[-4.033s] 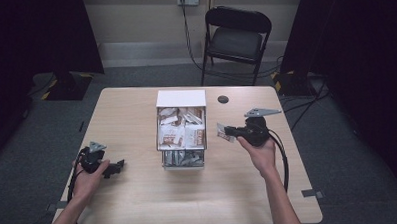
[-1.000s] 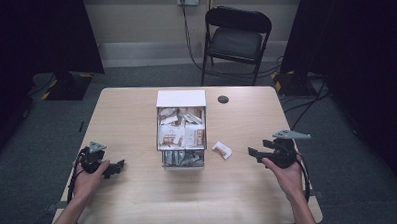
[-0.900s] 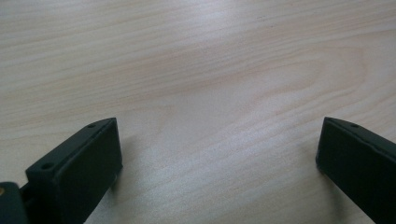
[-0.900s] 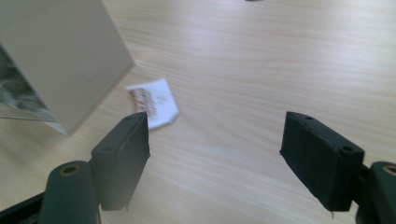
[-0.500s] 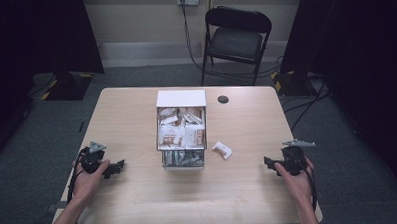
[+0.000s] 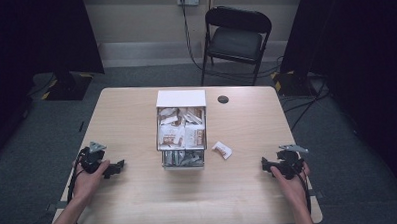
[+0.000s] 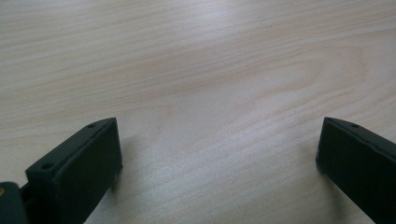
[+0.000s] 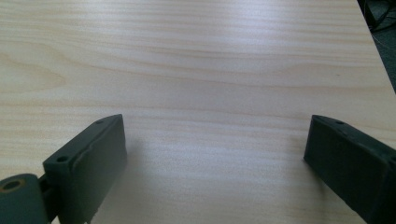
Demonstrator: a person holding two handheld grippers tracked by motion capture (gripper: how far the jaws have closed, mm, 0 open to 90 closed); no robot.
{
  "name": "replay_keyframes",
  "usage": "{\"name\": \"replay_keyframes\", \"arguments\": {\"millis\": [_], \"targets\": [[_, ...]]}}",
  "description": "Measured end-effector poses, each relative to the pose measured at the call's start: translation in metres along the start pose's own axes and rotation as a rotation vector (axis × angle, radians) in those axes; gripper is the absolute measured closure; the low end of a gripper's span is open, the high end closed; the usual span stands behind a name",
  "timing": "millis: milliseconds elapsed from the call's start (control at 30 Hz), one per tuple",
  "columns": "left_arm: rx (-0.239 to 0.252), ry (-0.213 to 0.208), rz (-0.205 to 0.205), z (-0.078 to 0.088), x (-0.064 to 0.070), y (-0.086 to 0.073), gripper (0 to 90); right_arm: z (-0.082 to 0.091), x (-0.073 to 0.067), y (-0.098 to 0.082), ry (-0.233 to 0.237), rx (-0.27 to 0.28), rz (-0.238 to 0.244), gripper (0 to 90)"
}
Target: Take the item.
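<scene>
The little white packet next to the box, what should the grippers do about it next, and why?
Probably reach the right gripper forward and left toward the white packet. The packet lies alone on the table, just right of the box of packets. Both grippers rest near the table's front edge with jaws wide open and empty, and the right one is nearer than the left gripper.

A wooden table (image 6: 136,109) bears a box (image 6: 181,127) and a packet (image 6: 222,150).
</scene>
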State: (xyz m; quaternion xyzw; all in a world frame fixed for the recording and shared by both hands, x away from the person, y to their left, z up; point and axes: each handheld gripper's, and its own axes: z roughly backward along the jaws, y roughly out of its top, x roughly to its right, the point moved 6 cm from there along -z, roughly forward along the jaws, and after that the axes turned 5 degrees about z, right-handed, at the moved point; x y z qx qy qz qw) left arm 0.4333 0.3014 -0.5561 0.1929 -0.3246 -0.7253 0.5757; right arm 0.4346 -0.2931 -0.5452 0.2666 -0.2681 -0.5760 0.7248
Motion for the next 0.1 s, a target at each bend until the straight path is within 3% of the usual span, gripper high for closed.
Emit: {"name": "replay_keyframes", "arguments": {"millis": [100], "targets": [[0.000,-0.001,0.000,0.0000,0.0000,0.0000,0.0,0.0009,-0.0006,-0.0009,-0.008,-0.001,-0.010,5.1]]}}
